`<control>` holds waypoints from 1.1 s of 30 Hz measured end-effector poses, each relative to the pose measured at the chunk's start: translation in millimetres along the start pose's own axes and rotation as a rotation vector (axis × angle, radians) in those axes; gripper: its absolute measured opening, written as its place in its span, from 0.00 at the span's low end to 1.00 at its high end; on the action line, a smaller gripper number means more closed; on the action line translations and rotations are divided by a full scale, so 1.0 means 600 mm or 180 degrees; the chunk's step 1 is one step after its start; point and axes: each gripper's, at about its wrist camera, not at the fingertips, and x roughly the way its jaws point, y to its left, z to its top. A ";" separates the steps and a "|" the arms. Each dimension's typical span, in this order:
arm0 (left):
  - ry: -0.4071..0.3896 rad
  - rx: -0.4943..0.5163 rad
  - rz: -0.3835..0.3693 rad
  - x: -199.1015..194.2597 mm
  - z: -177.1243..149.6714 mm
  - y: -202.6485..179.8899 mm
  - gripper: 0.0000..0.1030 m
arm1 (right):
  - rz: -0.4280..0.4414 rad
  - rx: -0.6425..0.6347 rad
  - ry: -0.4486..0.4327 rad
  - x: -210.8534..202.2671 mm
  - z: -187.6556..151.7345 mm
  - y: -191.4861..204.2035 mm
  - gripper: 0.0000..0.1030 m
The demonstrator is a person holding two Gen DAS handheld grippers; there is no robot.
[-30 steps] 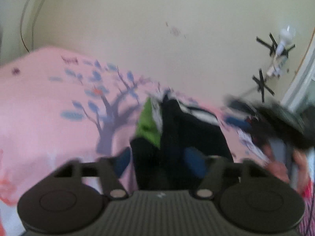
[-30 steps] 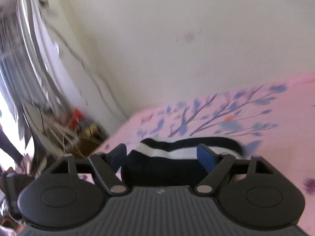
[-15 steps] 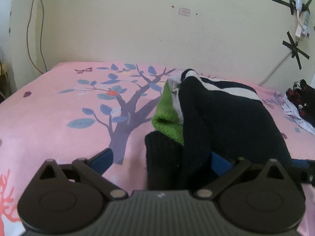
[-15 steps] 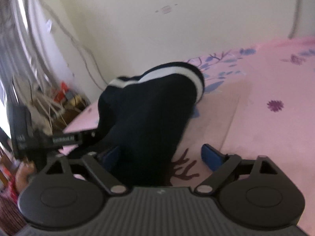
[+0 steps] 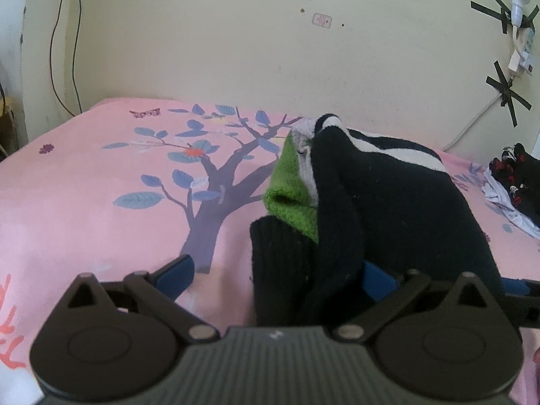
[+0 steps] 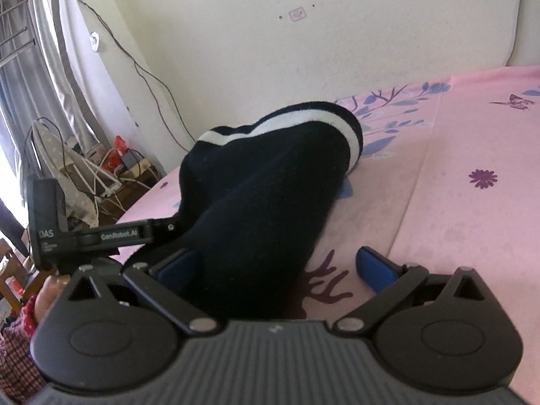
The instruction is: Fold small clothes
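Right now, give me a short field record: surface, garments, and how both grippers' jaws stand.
surface: pink bedsheet with tree print
main garment: black sock with white stripes, lying bunched on the sheet
under it: green sock, partly covered
side pile: dark and white clothes at right edge
left gripper: jaws open, black sock between them
right gripper: jaws open, sock against its left finger
wall: cream, cables hanging

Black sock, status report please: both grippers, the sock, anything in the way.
Left gripper open, right gripper open, both astride the black sock. Sock draped over green sock on pink bedsheet. Nothing blocking.
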 end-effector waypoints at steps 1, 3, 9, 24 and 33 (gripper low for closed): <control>0.0011 -0.0012 -0.0014 0.002 0.000 0.002 1.00 | 0.0002 0.0001 0.0002 0.000 0.000 0.000 0.93; 0.0029 -0.0028 -0.0032 0.003 0.000 0.003 1.00 | 0.0009 0.0005 0.0005 0.000 0.000 -0.001 0.94; 0.0067 0.0015 -0.0009 0.004 -0.002 -0.001 1.00 | 0.0075 0.0070 -0.0011 -0.008 -0.005 -0.002 0.94; 0.0009 0.0190 0.0085 -0.008 -0.004 -0.014 1.00 | 0.0304 0.0277 -0.0006 -0.017 -0.002 -0.025 0.93; -0.0122 0.0265 0.0176 -0.021 -0.008 -0.021 1.00 | 0.0307 0.0282 -0.0004 -0.018 -0.002 -0.025 0.93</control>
